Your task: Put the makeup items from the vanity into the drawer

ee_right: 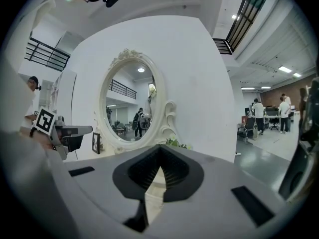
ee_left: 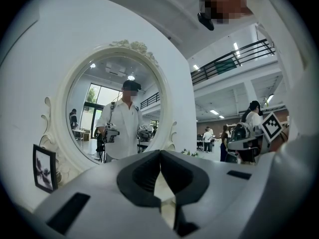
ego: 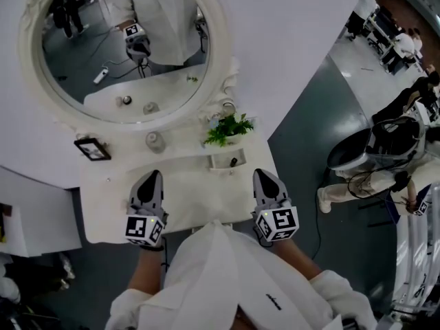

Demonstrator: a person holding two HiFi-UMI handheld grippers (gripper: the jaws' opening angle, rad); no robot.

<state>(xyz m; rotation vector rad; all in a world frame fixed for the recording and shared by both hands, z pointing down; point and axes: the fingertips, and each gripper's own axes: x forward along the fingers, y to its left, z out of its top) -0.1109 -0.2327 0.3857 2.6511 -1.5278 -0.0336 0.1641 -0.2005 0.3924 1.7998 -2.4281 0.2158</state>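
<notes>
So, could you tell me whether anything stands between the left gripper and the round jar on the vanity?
Nothing visible does: only bare vanity top separates the left gripper from the round jar; the plant stands further right.

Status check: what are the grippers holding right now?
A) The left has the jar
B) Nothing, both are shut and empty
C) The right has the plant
B: the left gripper and right gripper are both shut with nothing in them, while the jar and plant sit farther back on the vanity.
</notes>
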